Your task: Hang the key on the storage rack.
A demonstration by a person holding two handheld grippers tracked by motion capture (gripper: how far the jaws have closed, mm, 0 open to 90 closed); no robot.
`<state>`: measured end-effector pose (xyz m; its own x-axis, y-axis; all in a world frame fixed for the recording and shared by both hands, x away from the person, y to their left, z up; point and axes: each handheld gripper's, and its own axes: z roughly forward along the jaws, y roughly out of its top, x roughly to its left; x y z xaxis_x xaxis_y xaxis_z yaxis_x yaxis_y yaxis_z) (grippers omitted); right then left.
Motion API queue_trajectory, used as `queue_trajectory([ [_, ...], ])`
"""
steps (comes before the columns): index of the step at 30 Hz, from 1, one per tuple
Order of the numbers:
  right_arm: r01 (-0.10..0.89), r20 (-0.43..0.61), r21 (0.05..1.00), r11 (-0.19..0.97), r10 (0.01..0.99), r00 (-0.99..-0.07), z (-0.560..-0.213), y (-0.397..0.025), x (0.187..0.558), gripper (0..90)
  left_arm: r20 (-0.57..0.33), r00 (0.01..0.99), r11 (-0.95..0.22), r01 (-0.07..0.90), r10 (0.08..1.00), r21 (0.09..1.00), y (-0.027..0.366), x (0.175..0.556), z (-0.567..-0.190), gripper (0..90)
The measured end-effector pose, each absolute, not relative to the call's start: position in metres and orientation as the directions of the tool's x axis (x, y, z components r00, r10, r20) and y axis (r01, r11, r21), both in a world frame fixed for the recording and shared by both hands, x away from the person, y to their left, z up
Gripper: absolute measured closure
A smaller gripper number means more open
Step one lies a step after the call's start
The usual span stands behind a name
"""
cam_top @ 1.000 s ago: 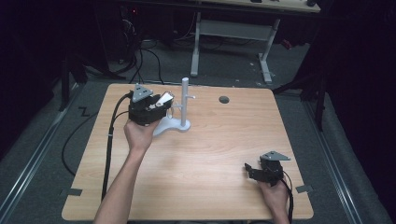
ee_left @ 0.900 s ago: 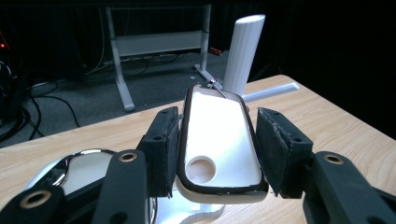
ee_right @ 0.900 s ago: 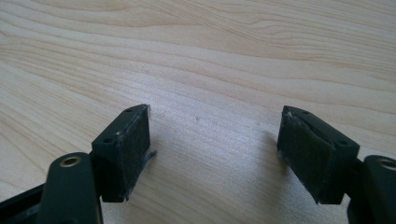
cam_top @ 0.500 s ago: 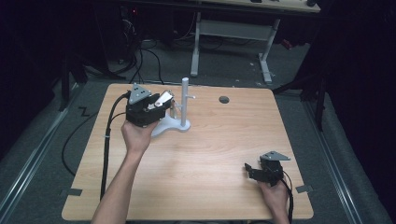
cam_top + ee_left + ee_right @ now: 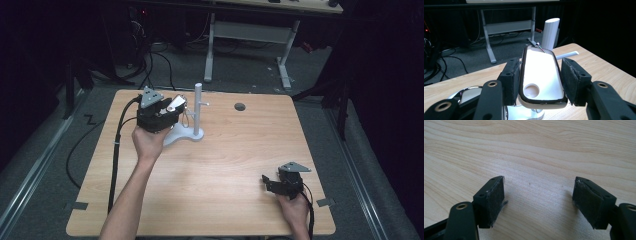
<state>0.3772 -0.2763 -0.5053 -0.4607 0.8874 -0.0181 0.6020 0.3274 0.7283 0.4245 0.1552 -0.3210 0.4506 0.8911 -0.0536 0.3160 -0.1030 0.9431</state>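
Observation:
My left gripper (image 5: 172, 107) is raised over the back left of the table, shut on a phone case (image 5: 176, 103). In the left gripper view the phone case (image 5: 541, 75) is white inside with a dark rim and a round hole, and both pads (image 5: 510, 80) press its long sides. A thin cord (image 5: 187, 118) hangs from it toward the white stand (image 5: 198, 107), whose post (image 5: 550, 32) and side peg (image 5: 569, 54) rise just beyond the case. My right gripper (image 5: 267, 182) rests low at the front right, open, with bare wood between its pads (image 5: 492, 202).
The wooden table (image 5: 235, 150) has a round dark hole (image 5: 240, 106) near its back edge. A black cable (image 5: 117, 150) trails from the left gripper off the front left. A desk frame with white legs (image 5: 210, 45) stands on the floor behind.

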Motion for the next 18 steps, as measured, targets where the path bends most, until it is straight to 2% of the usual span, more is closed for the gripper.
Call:
queue_trajectory([
  [18,0.602,-0.018,0.728,0.327,0.887,-0.461,-0.505,-0.276,0.377,25.6,-0.063,0.427,-0.079,0.307,0.902,0.948,0.154,0.436,-0.324,50.9],
])
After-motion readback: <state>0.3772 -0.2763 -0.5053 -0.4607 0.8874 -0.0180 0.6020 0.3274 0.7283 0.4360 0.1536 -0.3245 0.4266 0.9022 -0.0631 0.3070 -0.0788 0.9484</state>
